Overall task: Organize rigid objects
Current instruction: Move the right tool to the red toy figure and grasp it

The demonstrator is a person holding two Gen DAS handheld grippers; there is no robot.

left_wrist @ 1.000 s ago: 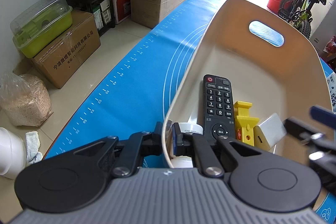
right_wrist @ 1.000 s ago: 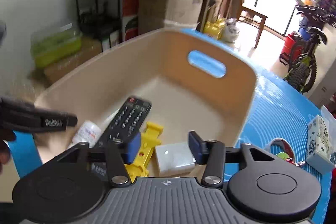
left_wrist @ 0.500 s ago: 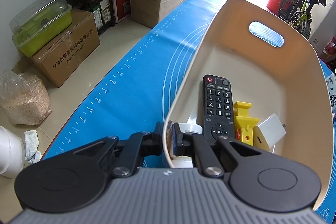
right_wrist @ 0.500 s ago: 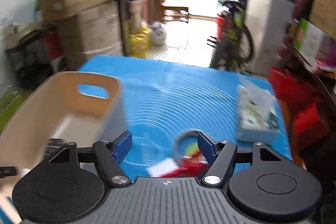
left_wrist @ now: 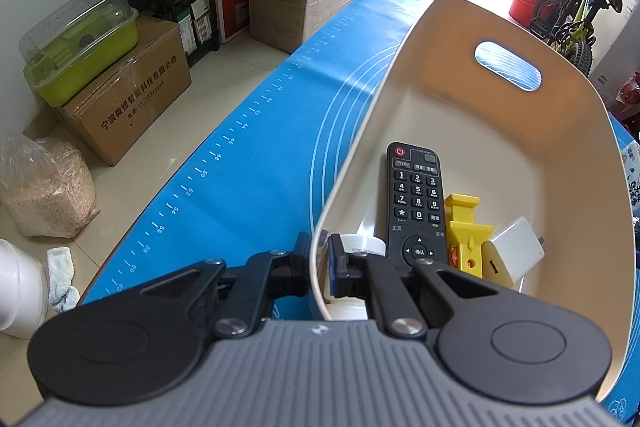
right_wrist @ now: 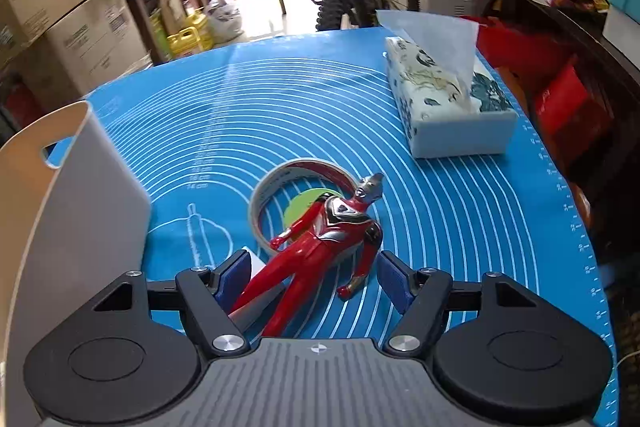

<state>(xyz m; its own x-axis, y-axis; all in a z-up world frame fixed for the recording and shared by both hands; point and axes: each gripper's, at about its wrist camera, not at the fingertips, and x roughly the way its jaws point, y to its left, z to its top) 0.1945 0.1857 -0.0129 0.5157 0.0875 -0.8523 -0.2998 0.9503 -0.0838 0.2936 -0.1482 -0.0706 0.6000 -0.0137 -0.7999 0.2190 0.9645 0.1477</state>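
The left gripper [left_wrist: 320, 259] points steeply down at the near edge of a cream bin [left_wrist: 560, 131], its jaws clamped on the bin's thin rim: one finger sits outside the wall, the other inside. The bin stands on a blue mat [left_wrist: 248, 155] that covers the tabletop.

The right gripper [right_wrist: 308, 275] also tilts downward, low over the mat, with its jaws standing wide apart and pressing on nothing. Between them lies a red toy figure [right_wrist: 320, 235], on its back, head pointing away from the camera and legs running toward the gripper body. The blue pads flank its legs and hips without touching them.

The left wrist view alone shows the inside of the bin: a black remote control [left_wrist: 416, 203] lies along the floor, a yellow plastic piece [left_wrist: 464, 239] just beside it, a white charger block [left_wrist: 516, 251] touching the yellow piece, and a white bottle cap [left_wrist: 362, 243] next to the inner finger.

The right wrist view alone shows the open part of the mat: a loop of tape [right_wrist: 296, 183] under and beside the figure's head and shoulder, a green disc [right_wrist: 304, 207] inside the loop, a small white item [right_wrist: 250, 259] by the left pad, and a tissue box [right_wrist: 444, 103] well apart toward the far right. There the bin appears only as an outer wall at the left edge.
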